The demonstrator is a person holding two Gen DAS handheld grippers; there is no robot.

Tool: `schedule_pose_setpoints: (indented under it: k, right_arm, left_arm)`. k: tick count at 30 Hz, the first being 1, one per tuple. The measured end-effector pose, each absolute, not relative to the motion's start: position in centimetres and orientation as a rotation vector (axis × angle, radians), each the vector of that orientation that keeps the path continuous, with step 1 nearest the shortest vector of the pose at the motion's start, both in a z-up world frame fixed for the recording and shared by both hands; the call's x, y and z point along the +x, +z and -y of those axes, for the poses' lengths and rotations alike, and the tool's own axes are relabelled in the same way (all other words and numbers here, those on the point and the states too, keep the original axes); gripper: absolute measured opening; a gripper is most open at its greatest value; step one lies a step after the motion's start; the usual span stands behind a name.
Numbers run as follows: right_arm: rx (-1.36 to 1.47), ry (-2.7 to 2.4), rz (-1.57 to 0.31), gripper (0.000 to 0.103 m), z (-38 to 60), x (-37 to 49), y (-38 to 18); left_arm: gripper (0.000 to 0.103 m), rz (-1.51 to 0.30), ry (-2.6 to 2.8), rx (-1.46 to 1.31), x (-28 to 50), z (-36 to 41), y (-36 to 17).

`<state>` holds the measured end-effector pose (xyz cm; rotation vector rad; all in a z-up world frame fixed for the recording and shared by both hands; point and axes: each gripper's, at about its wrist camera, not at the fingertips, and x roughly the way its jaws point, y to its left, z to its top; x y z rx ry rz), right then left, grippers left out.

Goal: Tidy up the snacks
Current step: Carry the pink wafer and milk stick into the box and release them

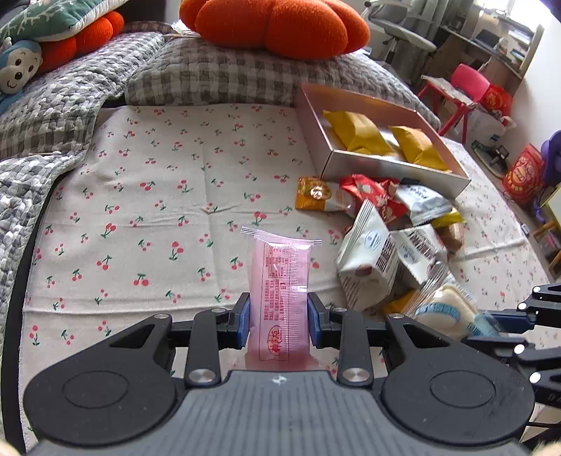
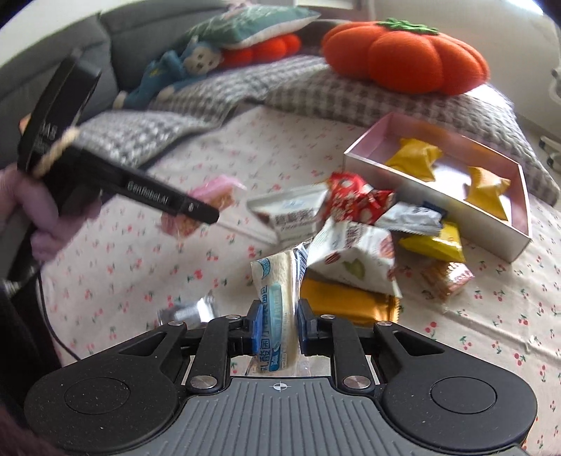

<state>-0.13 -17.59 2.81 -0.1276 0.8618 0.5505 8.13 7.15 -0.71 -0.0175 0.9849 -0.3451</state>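
Left wrist: glossy pink packet point(image 1: 279, 301) in tool point(image 1: 278, 317)

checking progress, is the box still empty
No, two yellow packets already lie inside the box.

Left hand-held gripper point(image 1: 278, 315) has its blue pads clamped on both sides of a translucent pink snack packet with red print point(image 1: 279, 294), held upright over the cherry-print bed sheet point(image 1: 157, 196). Off to the right there's a loose pile of white, red and orange snack wrappers point(image 1: 382, 228), and just behind that a shallow pink cardboard box point(image 1: 392, 172) with two yellow packets point(image 1: 385, 140) lying inside. The right hand-held gripper point(image 1: 505, 321) pokes in at the edge, holding a clear-wrapped white and blue bread packet point(image 1: 445, 307). A big orange pumpkin plush cushion point(image 1: 277, 24) sits on the grey checked pillow point(image 1: 217, 73) at the back.
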Motion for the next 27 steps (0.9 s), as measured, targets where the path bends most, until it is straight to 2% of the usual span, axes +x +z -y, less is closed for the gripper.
schedule_pose_setpoints:
  k: [27]
  right_arm:
    - [0.299,0.282,-0.770,0.019,26.4,8.3,6.1]
  left_arm:
    - [0.029,-0.890,-0.407,-0.127,11.4,-1.2,2.2]
